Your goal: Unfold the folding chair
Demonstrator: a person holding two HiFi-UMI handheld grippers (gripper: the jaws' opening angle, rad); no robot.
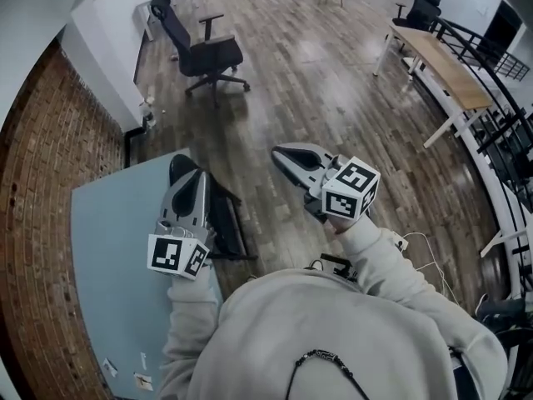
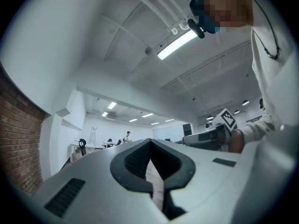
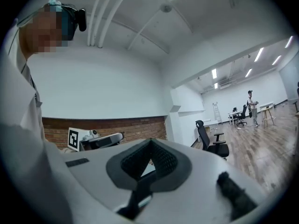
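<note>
The black folding chair stands folded flat on the wood floor, leaning against the edge of the grey-blue table. My left gripper hovers above the chair's top end, shut and empty. My right gripper is held in the air to the right of the chair, also shut and empty. In the left gripper view the jaws are closed together, pointing out over the room. In the right gripper view the jaws are closed too, and the left gripper shows beside them.
A black office chair stands on the floor ahead, near a white wall. A long wooden desk runs along the railing at the right. A brick wall borders the table at the left. Cables lie on the floor at my right.
</note>
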